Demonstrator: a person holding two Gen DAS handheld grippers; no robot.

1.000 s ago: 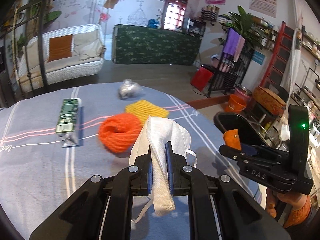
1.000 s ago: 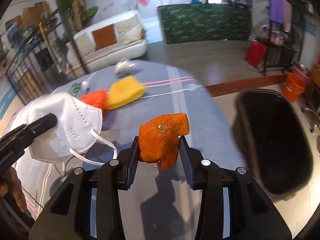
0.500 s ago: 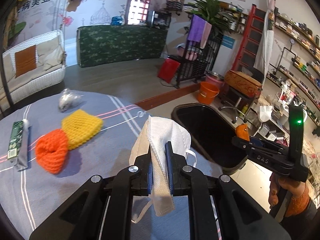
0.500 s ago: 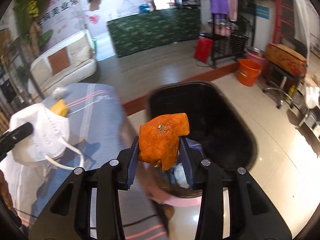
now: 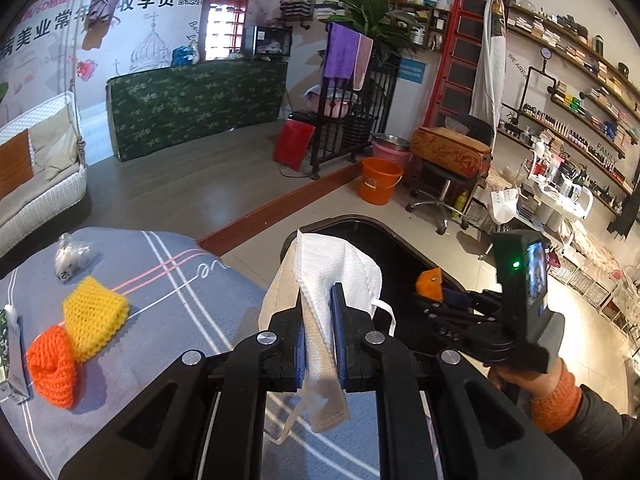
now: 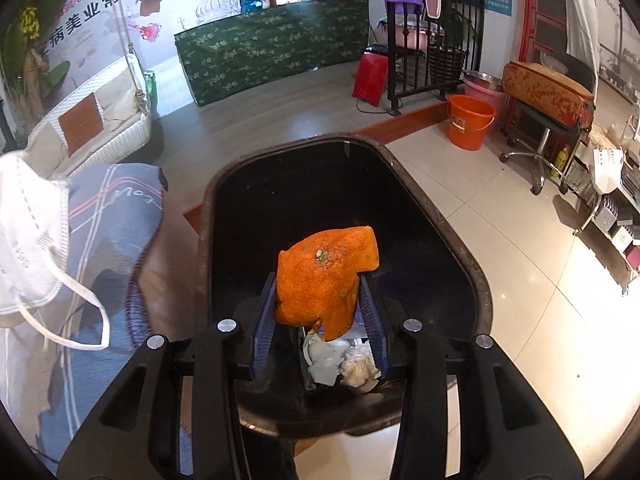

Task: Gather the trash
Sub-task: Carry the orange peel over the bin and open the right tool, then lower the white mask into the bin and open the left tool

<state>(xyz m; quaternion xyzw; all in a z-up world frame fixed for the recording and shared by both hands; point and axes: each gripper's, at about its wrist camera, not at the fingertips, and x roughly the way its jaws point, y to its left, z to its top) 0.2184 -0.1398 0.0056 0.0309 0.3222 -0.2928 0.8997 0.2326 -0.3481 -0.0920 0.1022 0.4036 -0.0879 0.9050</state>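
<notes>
Peel: orange peel, clamped between the pads of the right gripper, hanging directly above the open mouth of the black bin, over crumpled paper lying at the bin's bottom; judged ready to drop. Mask: white face mask, pinched in the narrow jaws of the left gripper, above the striped cloth just beside the bin's rim, so farther from the bin's mouth than the peel. Orange knit piece and yellow knit piece: on the cloth, well apart from the bin.
</notes>
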